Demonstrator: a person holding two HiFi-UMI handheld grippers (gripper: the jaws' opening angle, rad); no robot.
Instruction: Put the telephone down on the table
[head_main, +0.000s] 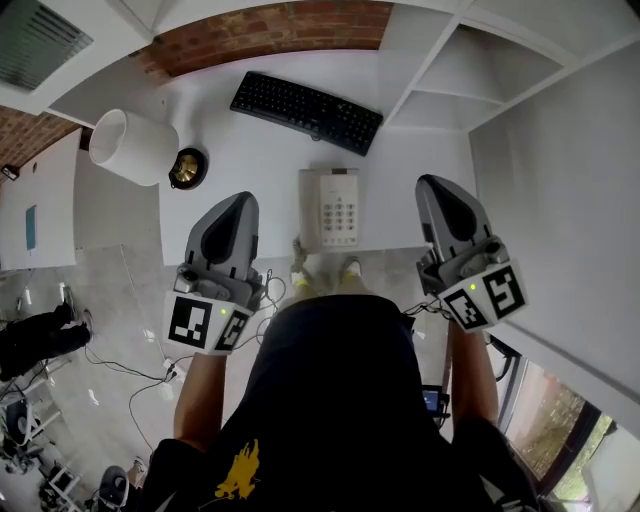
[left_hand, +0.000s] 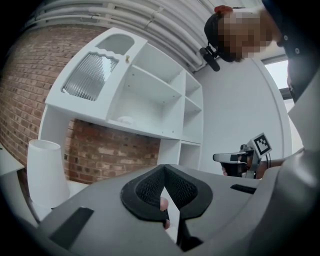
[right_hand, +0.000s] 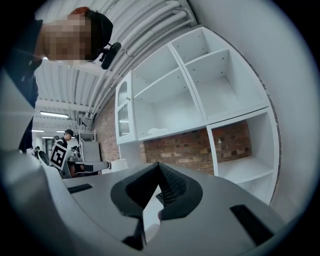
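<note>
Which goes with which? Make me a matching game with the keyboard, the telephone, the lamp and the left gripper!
Things:
1. keyboard
2. telephone
3. lamp
4. left gripper

Place, colour or state:
A. shut, with nothing in it
B. on the left part of the table
C. black
D. at the table's near edge, in the middle

Pairs: 1-C, 2-D, 3-B, 4-A.
</note>
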